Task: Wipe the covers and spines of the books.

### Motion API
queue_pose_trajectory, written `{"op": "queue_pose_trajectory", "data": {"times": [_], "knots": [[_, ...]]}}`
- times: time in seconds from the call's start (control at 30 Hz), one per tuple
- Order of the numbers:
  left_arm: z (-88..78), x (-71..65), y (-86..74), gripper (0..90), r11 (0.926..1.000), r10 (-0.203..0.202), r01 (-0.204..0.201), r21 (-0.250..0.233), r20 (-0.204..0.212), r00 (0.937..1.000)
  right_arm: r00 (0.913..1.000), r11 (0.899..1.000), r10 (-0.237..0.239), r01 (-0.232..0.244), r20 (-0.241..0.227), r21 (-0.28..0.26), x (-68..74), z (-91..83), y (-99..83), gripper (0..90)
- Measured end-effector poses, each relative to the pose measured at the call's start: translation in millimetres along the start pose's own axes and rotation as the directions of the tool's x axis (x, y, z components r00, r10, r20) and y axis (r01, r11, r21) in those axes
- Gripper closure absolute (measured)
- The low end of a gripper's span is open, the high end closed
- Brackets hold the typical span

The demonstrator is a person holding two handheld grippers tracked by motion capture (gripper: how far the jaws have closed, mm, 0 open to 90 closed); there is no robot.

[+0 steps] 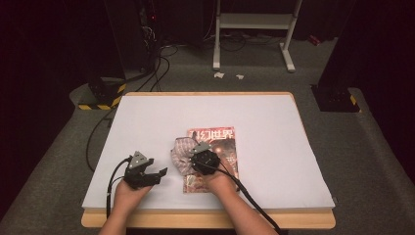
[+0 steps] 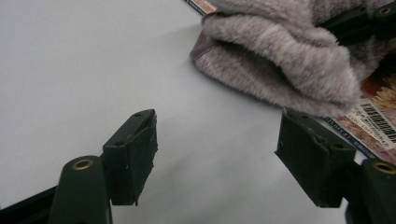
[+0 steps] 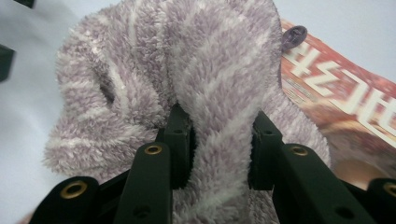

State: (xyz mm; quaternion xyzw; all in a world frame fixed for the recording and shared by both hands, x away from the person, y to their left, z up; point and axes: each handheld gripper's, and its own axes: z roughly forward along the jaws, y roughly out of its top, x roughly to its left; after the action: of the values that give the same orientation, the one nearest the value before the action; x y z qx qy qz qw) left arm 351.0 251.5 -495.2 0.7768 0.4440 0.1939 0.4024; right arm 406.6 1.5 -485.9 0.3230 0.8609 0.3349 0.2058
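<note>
A fluffy lilac-and-white striped sock lies bunched at the left edge of a red magazine on the white table cover. My right gripper is shut on a fold of the sock; both black pads press into the fabric. My left gripper rests low on the table to the left of the sock, jaws open with nothing between them. In the left gripper view the sock's open cuff lies just beyond the right pad, over the magazine's barcode corner.
The white cover spans the wooden table. Cables trail from both grippers off the near edge. On the floor beyond stand a white frame, cables and a yellow-black striped base.
</note>
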Motion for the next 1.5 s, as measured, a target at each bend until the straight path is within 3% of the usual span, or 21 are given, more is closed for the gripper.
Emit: {"op": "queue_pose_trajectory", "data": {"times": [0.3, 0.53, 0.73, 1.0, 1.1, 1.5], "knots": [[0.6, -1.1, -0.3, 28.8, 1.0, 0.002, -0.002, 0.003, -0.003, 1.0, 0.9968, 0.998, 0.059, -0.059, 0.054, 0.005, -30.9, -16.0, -22.1, 67.7], [3.4, -2.4, 1.1, 28.8, 1.0, 0.002, -0.002, 0.005, -0.002, 1.0, 0.9871, 0.994, 0.11, -0.111, 0.116, 0.0, -63.1, -37.1, -48.5, 67.8], [3.8, -3.4, 2.8, 28.8, 1.0, 0.002, -0.002, 0.0, 0.003, 1.0, 0.9828, 0.991, 0.132, -0.133, 0.129, -0.004, -70.2, -45.4, -57.4, 67.9], [-4.7, -5.2, 3.2, 28.7, 0.9997, -0.007, 0.008, -0.025, 0.008, 0.9999, 0.9809, 0.989, 0.148, -0.149, 0.126, 0.004, -78.1, -48.8, -59.9, 67.9], [-5.6, -6.7, 1.8, 28.6, 0.9999, 0.003, -0.003, -0.015, 0.003, 1.0, 0.982, 0.991, 0.131, -0.132, 0.137, 0.003, -81.6, -47.8, -58.8, 67.8], [-16.9, -9.7, -5.8, 28.6, 0.9997, 0.001, -0.001, -0.023, 0.004, 1.0, 0.9722, 0.988, 0.142, -0.15, 0.186, 0.028, -106.6, -29.9, -41.0, 67.9]]}}
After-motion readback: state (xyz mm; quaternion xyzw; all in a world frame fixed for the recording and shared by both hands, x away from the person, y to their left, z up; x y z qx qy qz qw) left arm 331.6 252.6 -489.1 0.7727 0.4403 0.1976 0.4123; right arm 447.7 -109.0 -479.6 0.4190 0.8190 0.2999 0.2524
